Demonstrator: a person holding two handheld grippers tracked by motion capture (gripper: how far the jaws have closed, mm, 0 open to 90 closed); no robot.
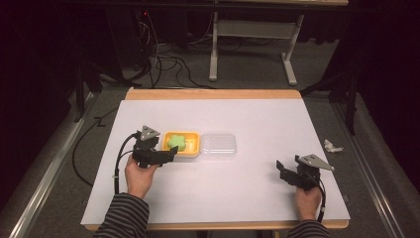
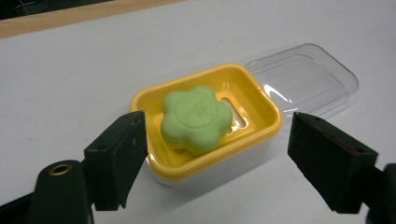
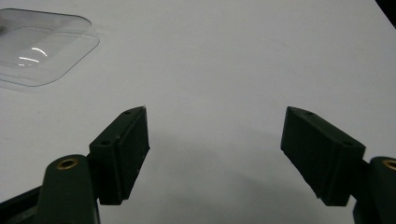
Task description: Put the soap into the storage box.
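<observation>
Where the person's two forearms enter at the near edge of the counter [image 1: 257,124], each hand holds one gripper, two in total. The left hand [image 1: 139,176], in a striped sleeve [image 1: 124,215], holds the left gripper [image 1: 170,152] just beside the near-left end of the soap dish. In the left gripper view its two fingers [image 2: 119,158] stand wide apart, one at each side of the dish's near end, gripping nothing; contact with the dish cannot be confirmed. The right hand [image 1: 308,201] holds the right gripper [image 1: 282,171] near the right edge of the counter, well apart from the dish. In the right gripper view its two fingers [image 3: 123,151] are likewise spread wide over bare white surface and hold nothing.

One yellow soap dish [image 2: 261,100] sits on the counter left of centre. It contains one green flower-shaped soap [image 2: 196,119], lying flat toward the dish's left end and partly covering the slotted floor. One clear plastic lid [image 2: 308,77] lies on the counter touching or just beside the dish's right end; which of the two cannot be told.

Beyond the counter's right edge, one small crumpled white scrap [image 1: 332,146] lies on the grey floor. Farther back, cables [image 1: 168,59] trail across the floor beside the legs of one white frame [image 1: 252,34].
</observation>
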